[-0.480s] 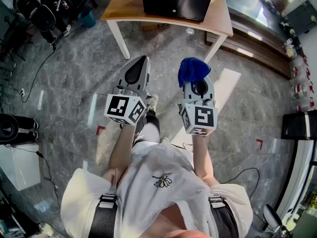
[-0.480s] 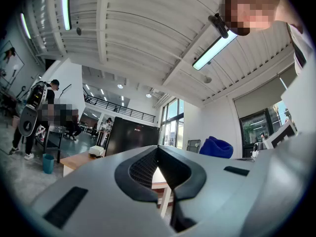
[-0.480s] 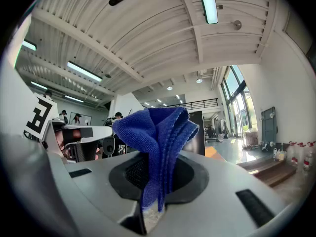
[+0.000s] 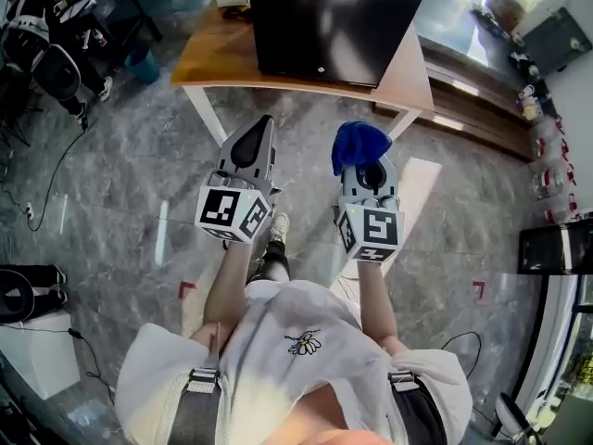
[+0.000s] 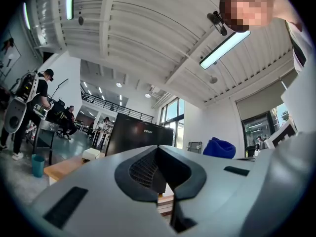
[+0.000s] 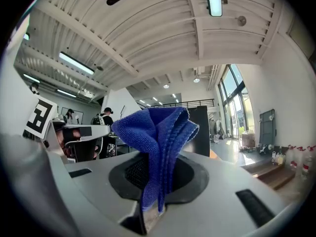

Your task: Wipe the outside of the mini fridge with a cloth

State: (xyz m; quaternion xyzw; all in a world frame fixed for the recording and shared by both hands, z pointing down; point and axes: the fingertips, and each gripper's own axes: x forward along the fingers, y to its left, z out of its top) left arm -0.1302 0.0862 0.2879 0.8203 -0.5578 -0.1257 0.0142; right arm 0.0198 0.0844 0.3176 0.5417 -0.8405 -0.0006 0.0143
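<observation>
Closest in, head view: left gripper at about 11 o'clock, held out front and pointing ahead. Jaws pressed together with nothing between them, going by its own view. Probably just the spare hand for now, ready to steady something. Smooth grey plastic shell, ribbed black pads.

Just beside it at 1 o'clock, right gripper, clamped tight on the cloth. Pinched low on a folded edge, leaving a floppy bunch poking up past the jaw tips. Handy for pushing a soft wad against a flat panel. Blue, fuzzy, microfibre-looking weave with a stitched hem.

Further out at 12 o'clock, the mini fridge: boxy, glossy black, flat-sided, parked on a pale wooden table with white legs. Raised up like that, sides within easy standing reach. Well apart from both grippers, untouched by either. Guessing approach phase, wiping not started yet. Grey marbled tile floor under the lot.
</observation>
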